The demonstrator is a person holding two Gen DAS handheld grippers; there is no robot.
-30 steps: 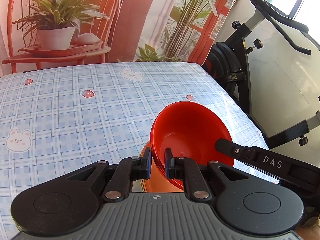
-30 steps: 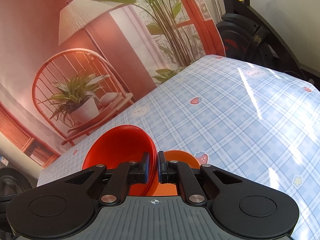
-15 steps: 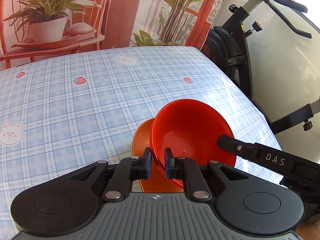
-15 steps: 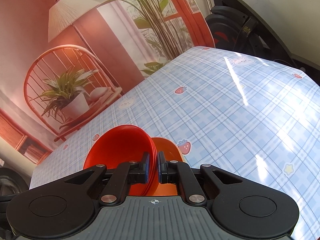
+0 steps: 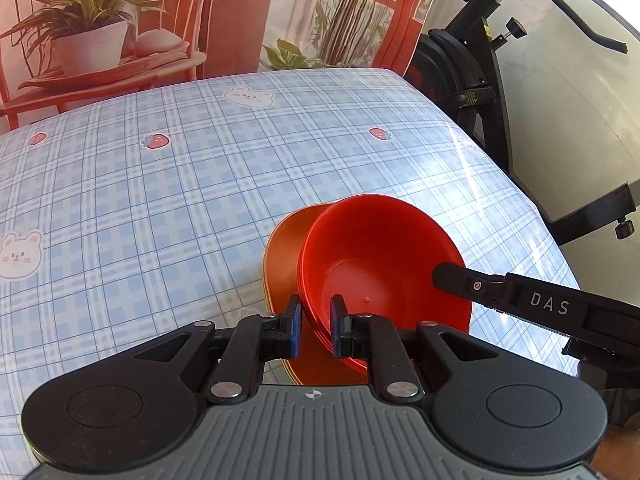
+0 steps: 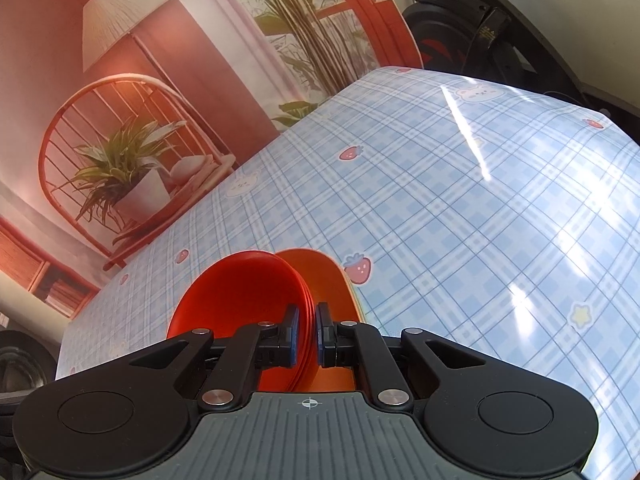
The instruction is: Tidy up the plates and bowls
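A stack of red bowls [image 5: 380, 264] is held tilted just above a stack of orange plates [image 5: 286, 256] on the blue checked tablecloth [image 5: 160, 200]. My left gripper [image 5: 315, 330] is shut on the near rim of the red bowls. My right gripper [image 6: 306, 334] is shut on the opposite rim of the same red bowls [image 6: 240, 292], with the orange plates [image 6: 324, 276] to their right. One right gripper finger [image 5: 472, 286] shows at the bowls' right rim in the left wrist view.
A black exercise bike [image 5: 480, 80] stands past the table's right edge. A backdrop with a printed potted plant [image 5: 88, 36] and chair runs behind the far edge. The tablecloth [image 6: 480, 220] stretches far and right of the plates.
Both grippers have lowered the red bowls toward the table. More of the orange plates now shows beside the bowls. Both grips have stayed shut.
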